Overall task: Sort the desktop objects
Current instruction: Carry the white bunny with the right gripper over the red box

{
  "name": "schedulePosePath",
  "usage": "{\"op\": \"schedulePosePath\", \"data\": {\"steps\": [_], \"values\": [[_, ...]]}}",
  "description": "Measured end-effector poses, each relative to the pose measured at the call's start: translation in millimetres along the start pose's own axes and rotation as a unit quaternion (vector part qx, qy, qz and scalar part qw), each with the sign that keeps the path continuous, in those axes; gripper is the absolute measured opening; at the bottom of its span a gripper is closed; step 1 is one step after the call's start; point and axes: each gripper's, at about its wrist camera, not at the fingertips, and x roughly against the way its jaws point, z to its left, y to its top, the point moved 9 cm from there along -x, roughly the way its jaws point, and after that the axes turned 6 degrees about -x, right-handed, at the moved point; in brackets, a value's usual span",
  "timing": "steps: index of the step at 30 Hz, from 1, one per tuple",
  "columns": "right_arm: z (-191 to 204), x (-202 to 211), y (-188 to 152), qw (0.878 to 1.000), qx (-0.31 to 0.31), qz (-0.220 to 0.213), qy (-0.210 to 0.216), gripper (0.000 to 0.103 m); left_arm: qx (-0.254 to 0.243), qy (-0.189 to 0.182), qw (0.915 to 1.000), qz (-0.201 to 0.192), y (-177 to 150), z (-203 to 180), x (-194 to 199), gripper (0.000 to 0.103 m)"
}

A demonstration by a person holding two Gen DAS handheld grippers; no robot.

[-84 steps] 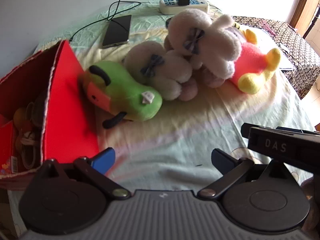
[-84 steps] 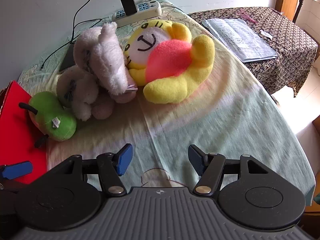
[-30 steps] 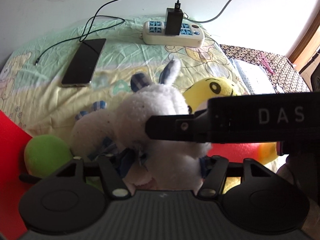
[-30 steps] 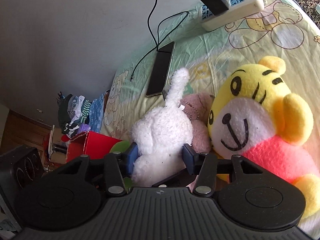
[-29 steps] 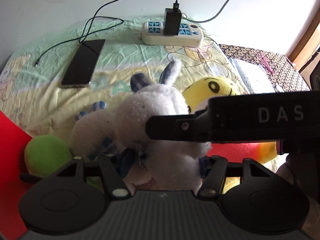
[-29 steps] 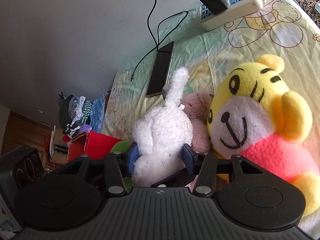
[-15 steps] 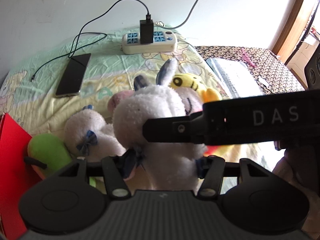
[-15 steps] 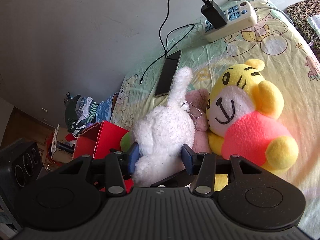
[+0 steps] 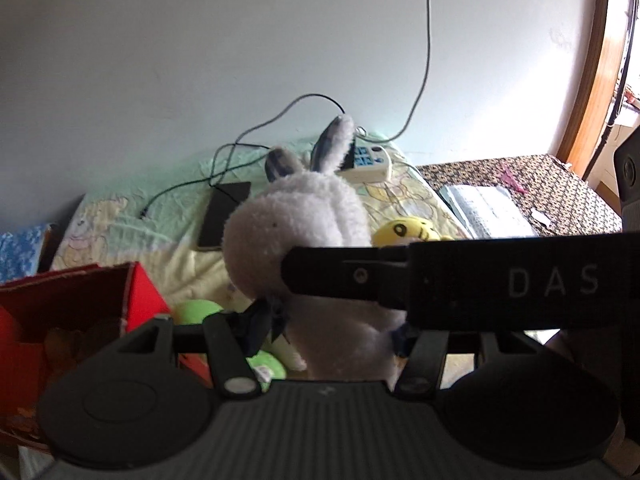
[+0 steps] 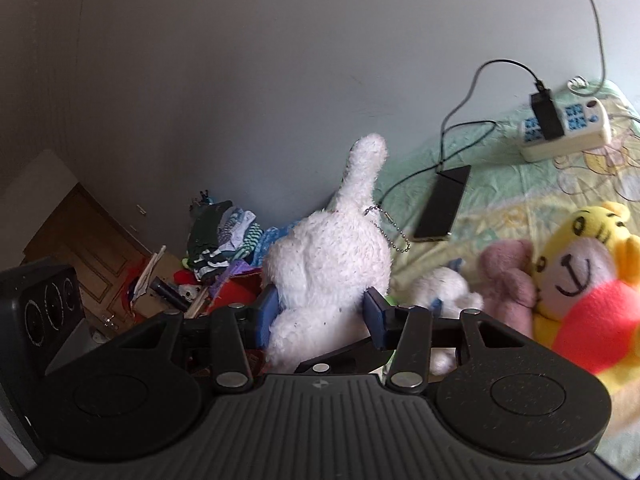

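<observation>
Lifted clear of the bedsheet (image 10: 520, 200), above and right of the red box (image 9: 80, 304): white plush rabbit (image 10: 332, 264). Clamped on its body from both sides: left gripper (image 9: 328, 332), right gripper (image 10: 320, 314). Right of the rabbit: yellow tiger plush (image 10: 580, 280), phone (image 10: 442, 204).

Lighting: daylight from the far right, brightest on the wall (image 9: 500, 80) beside the door frame (image 9: 588, 92) in the left wrist view. Right wrist view dimmer, its wall (image 10: 240, 60) grey, the left corner shadowed. Both fisheye-curved, dark at the corners. Mild blur throughout; near black gripper bodies underexposed.
</observation>
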Motion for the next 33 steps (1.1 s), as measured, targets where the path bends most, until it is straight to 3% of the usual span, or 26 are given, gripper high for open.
{"op": "schedulePosePath", "data": {"steps": [8,13,20,24,33], "values": [[71.0,-81.5,-13.9,0.999,0.009,0.013,0.048,0.05,0.014,0.05,0.9982,-0.029,-19.4,101.8,41.0,0.059],[107.9,-146.1,-42.3,0.997,-0.006,0.034,0.064,0.05,0.017,0.074,0.997,-0.013,-49.5,178.3,52.8,0.059],[128.8,-230.5,-82.3,0.992,-0.071,0.086,0.066,0.05,0.009,0.105,0.9935,0.043,-103.5,267.5,36.1,0.059],[137.7,-267.8,-98.3,0.986,-0.112,0.104,0.065,0.05,-0.006,0.127,0.9896,0.067,-121.1,301.3,26.7,0.059],[125.0,-309.4,-115.7,0.966,-0.225,0.123,0.037,0.05,0.008,0.108,0.9889,0.101,-144.2,345.3,3.1,0.061]]}}
